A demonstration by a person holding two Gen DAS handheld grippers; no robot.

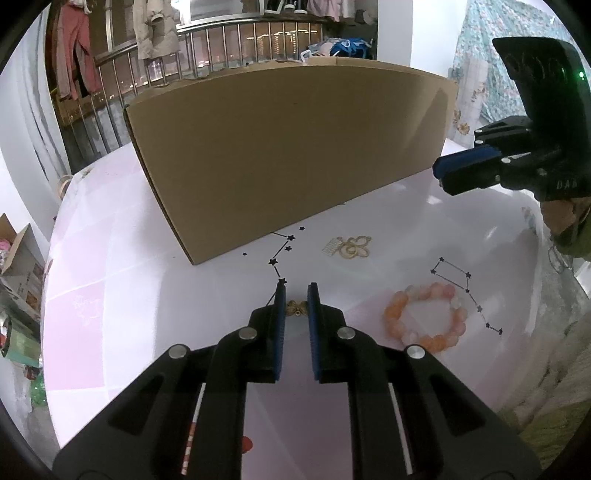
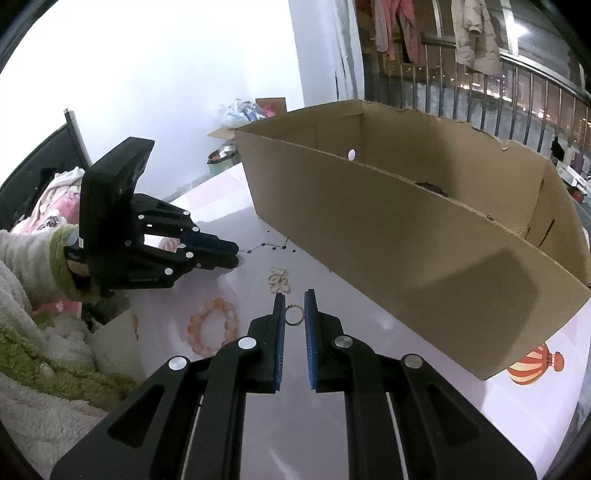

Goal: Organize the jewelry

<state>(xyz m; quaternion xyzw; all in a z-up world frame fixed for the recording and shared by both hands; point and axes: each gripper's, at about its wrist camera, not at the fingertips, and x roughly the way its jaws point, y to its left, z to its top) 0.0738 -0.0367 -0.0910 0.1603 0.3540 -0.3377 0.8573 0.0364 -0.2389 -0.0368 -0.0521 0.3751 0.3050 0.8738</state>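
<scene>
A cardboard box (image 1: 288,155) stands open-topped on the pale table (image 1: 110,295); it also shows in the right wrist view (image 2: 406,240). My left gripper (image 1: 297,291) is partly open, low over the table, with a small gold bow-shaped piece (image 1: 296,307) between its fingertips. My right gripper (image 2: 294,298) is partly open around a thin metal ring (image 2: 294,314) lying on the table. An orange and pink bead bracelet (image 1: 424,317) lies to the right of the left gripper and shows in the right wrist view (image 2: 212,326). A gold clasp cluster (image 1: 349,246) lies near the box.
The table carries printed star constellations (image 1: 467,291) and a balloon picture (image 2: 535,363). A railing with hanging clothes (image 1: 155,33) stands behind the box. A fleece-sleeved arm (image 2: 33,258) holds the left gripper (image 2: 236,254) at the table's left.
</scene>
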